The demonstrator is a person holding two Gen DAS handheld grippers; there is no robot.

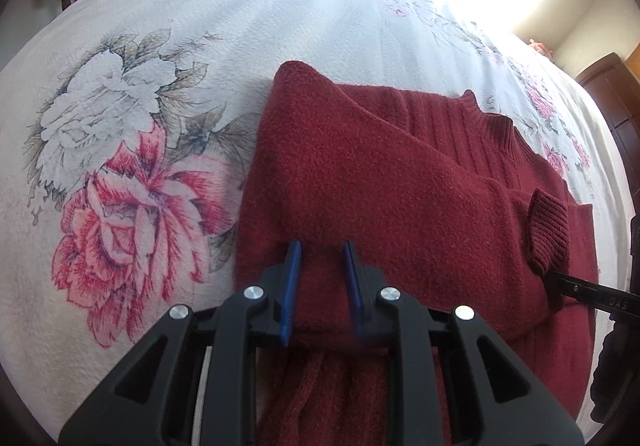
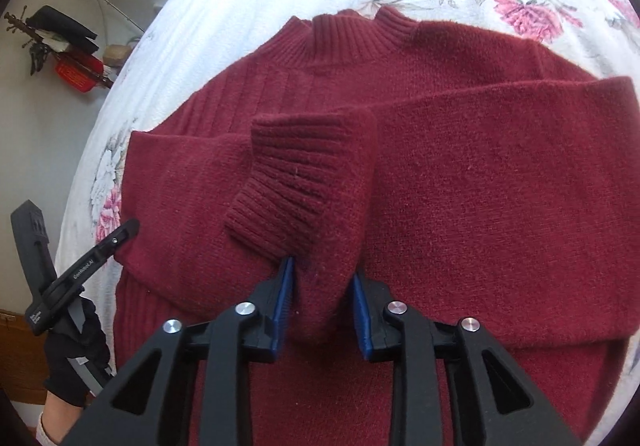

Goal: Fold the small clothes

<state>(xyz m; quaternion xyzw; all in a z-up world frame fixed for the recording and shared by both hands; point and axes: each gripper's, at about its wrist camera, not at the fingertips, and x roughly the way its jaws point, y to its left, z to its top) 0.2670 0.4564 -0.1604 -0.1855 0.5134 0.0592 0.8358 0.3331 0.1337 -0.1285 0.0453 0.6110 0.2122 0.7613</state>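
Dark red knit fills most of both views: a sweater (image 2: pixel 460 182) lies flat on a white bedspread (image 1: pixel 240 6) printed with pink and grey flowers, its ribbed collar (image 2: pixel 344 42) pointing away from the cameras. Both sleeves are folded across the chest, and the ribbed cuff (image 2: pixel 296 182) of one sleeve lies near the middle of the body. The right gripper (image 2: pixel 325 278) sits low over that sleeve, its blue-padded jaws set apart with a raised fold of the sleeve fabric between them, just below the cuff; the pads press against the knit on both sides, so the jaws are closed on the sleeve. The left gripper (image 1: pixel 322 250) is at the sweater's left side, its blue pads likewise straddling a ridge of the thick red knit, which bulges between them and hangs down below the jaws, so it too grips the sweater. In the right wrist view the left gripper's black finger (image 2: pixel 116 236) touches the sweater's edge, held by a hand in a black glove (image 2: pixel 76 358). In the left wrist view, the tip of the right gripper comes in from the right edge, just below the cuff (image 1: pixel 548 234).
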